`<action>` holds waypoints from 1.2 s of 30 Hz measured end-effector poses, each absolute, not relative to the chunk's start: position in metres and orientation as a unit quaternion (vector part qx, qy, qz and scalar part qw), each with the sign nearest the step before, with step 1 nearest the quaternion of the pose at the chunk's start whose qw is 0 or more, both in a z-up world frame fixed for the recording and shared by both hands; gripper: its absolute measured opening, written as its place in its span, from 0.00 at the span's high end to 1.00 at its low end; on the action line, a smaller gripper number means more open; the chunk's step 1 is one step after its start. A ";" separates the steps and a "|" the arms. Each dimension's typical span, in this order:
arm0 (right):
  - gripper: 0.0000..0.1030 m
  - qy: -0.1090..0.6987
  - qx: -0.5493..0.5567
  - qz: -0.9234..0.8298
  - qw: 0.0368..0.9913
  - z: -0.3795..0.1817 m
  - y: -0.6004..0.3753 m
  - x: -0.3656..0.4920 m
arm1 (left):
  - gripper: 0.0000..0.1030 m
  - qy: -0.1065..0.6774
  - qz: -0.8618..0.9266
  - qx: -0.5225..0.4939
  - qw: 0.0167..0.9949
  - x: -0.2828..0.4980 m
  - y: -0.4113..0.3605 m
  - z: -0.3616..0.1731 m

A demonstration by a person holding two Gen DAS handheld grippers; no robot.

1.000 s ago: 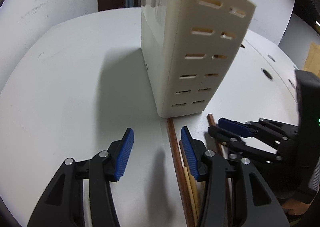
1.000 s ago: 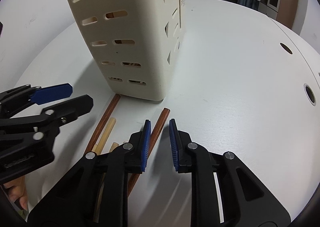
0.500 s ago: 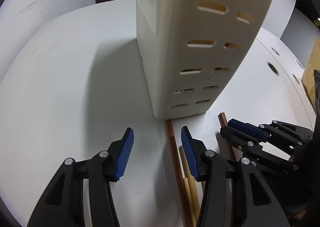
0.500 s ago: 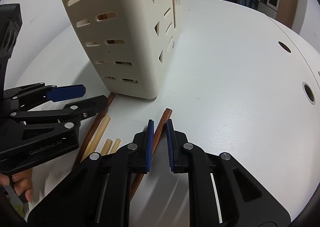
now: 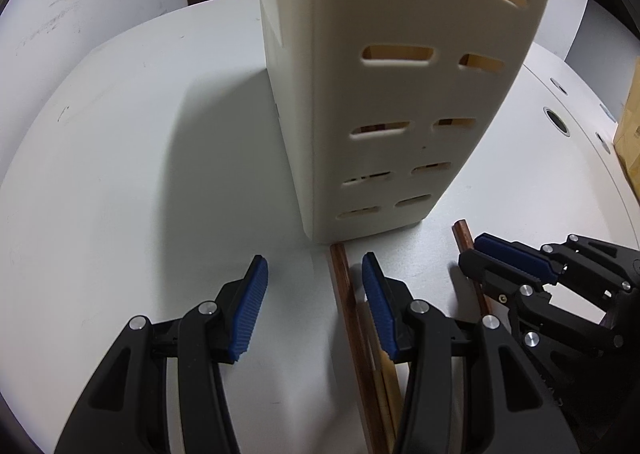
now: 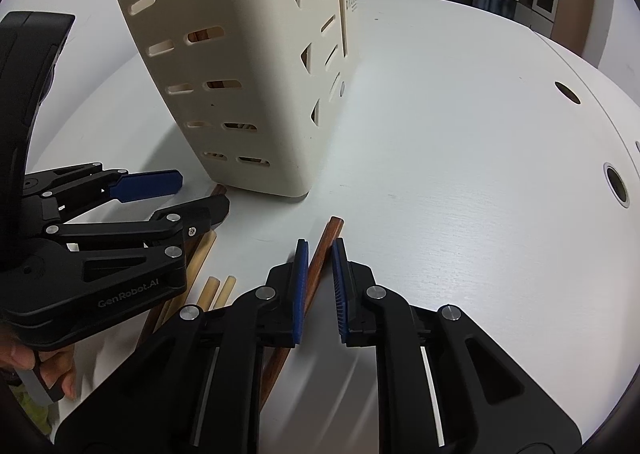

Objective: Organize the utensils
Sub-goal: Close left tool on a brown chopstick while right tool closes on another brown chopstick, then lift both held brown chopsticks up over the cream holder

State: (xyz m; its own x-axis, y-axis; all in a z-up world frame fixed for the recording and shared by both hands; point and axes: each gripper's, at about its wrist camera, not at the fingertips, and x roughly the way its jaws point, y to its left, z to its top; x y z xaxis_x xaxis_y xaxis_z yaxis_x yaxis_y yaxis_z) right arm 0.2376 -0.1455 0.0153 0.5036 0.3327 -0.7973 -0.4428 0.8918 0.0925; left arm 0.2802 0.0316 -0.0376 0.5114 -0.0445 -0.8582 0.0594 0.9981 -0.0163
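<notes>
Brown chopstick [image 6: 320, 254] now sits pinched between the right gripper [image 6: 320, 286] pads; jaws have just been closing onto it, a gap showed a sec ago. Left gripper [image 5: 312, 310] jaws spread, same width as before, w/ a second brown chopstick [image 5: 348, 306] lying just inside its right pad, not gripped. Cream holder [image 5: 392, 94] stands just ahead of both, looming bigger in left view vs. earlier. Pale chopsticks [image 6: 216, 290] lie between the grippers.
</notes>
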 end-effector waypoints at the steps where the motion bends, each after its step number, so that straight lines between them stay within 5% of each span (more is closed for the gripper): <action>1: 0.89 0.445 -0.063 0.224 0.865 0.015 -0.146 0.238 | 0.55 0.493 -0.029 0.011 0.869 0.281 0.031 -0.038; 16: 0.89 0.443 -0.069 0.221 0.866 0.015 -0.138 0.234 | 0.89 0.495 -0.008 0.022 0.868 0.286 0.025 -0.041; 36: 0.94 0.382 -0.034 0.254 0.888 0.067 -0.149 0.207 | 0.93 0.423 -0.018 -0.026 0.906 0.250 0.039 0.015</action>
